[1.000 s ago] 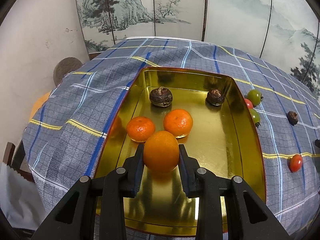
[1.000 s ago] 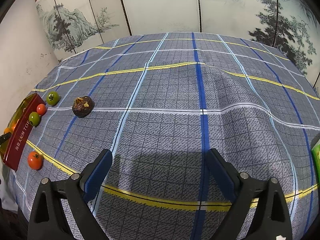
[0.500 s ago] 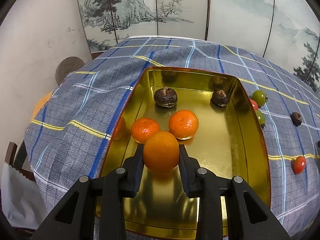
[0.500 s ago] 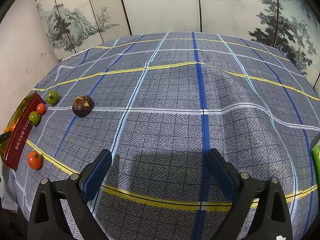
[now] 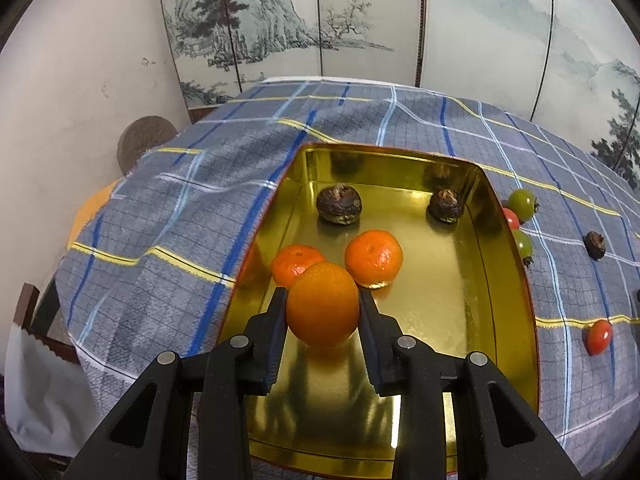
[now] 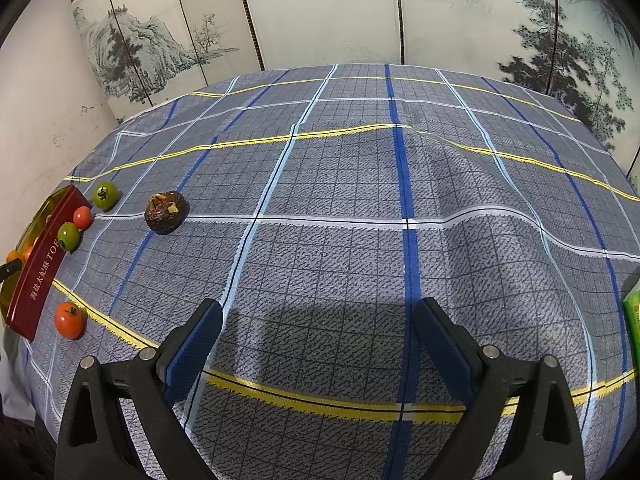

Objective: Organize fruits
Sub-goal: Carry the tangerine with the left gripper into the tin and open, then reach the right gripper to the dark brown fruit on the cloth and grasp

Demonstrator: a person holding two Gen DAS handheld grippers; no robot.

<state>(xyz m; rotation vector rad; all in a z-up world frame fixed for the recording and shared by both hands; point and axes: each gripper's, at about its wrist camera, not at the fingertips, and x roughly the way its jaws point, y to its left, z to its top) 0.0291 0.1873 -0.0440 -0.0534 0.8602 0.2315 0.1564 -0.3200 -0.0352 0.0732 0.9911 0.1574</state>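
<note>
A gold tin tray point(image 5: 440, 288) with a red outside sits on the plaid tablecloth. In it lie two mandarins point(image 5: 297, 264) point(image 5: 374, 257) and two brown fruits point(image 5: 339, 209) point(image 5: 446, 206). My left gripper point(image 5: 323, 295) holds an orange point(image 5: 322, 304) just over the tray's near floor. Its jaws are opening, and both pads still touch the orange. My right gripper point(image 6: 318, 307) hangs open over bare cloth with nothing between its fingers. To its left lie a brown fruit point(image 6: 165, 212), two green tomatoes point(image 6: 105, 195) point(image 6: 68, 236) and two red tomatoes point(image 6: 83, 217) point(image 6: 70, 320), beside the tray's red wall point(image 6: 40, 276).
In the left wrist view the loose tomatoes point(image 5: 522, 204) point(image 5: 599, 336) and brown fruit point(image 5: 595, 245) lie right of the tray. A green packet point(image 6: 632, 316) shows at the right edge. Painted folding screens stand behind the table. The cloth drops off at the left and front.
</note>
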